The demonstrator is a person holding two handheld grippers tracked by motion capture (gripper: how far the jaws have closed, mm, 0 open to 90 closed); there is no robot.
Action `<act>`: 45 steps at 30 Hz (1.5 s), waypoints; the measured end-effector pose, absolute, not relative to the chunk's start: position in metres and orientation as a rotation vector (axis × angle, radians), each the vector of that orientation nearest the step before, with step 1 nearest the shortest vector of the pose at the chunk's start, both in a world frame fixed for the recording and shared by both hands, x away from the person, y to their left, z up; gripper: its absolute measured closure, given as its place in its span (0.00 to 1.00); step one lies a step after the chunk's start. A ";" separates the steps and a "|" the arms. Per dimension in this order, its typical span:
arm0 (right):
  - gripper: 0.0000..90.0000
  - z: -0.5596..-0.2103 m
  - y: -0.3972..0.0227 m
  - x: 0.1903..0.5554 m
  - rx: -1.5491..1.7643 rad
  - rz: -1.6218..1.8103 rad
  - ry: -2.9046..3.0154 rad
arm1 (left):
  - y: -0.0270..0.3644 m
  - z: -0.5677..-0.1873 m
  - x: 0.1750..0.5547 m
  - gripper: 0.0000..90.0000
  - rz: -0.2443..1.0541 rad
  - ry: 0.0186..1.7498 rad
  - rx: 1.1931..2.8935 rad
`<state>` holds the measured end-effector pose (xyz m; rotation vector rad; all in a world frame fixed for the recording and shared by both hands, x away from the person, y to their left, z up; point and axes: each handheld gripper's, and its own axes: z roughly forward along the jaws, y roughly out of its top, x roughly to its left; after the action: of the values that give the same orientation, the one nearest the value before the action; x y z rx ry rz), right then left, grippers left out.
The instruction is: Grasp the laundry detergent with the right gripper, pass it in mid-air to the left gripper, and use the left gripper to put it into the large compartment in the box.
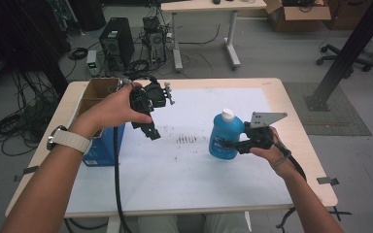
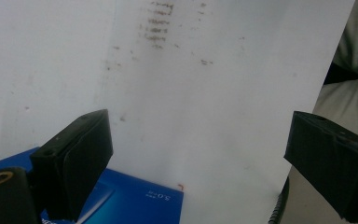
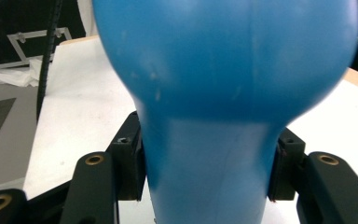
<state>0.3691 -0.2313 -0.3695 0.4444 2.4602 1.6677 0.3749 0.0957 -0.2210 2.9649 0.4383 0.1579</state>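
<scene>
A blue bottle with a white cap stands upright right of the table's middle, on the white sheet. My right gripper reaches it from the right and is shut on it. In the right gripper view both pads press the narrow waist of the bottle, one on each side of my right gripper. My left gripper hangs in the air at the left, tilted down over the sheet. Its jaws stand wide apart in the left gripper view, where my left gripper has nothing between them.
An open box with blue sides stands at the table's left edge; its corner lies below my left gripper. Dark smudges mark the sheet's middle. Beyond the table are computers, cables, a desk and a black post.
</scene>
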 end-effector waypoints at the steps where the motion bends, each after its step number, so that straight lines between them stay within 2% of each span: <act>1: 0.49 -0.368 -0.231 0.369 0.441 1.670 2.460 | 0.095 -0.220 0.374 0.08 0.159 0.439 2.965; 25: 0.49 -0.343 -0.227 0.360 0.371 1.690 2.513 | 0.084 -0.192 0.362 0.06 0.206 0.485 2.924; 45: 0.49 -0.325 -0.208 0.358 0.253 1.740 2.567 | 0.068 -0.173 0.344 0.06 0.220 0.335 2.936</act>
<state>0.3578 -0.2077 -0.3251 0.2533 2.5666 1.7404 0.3435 0.0679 -0.1726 2.9356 0.3348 0.2197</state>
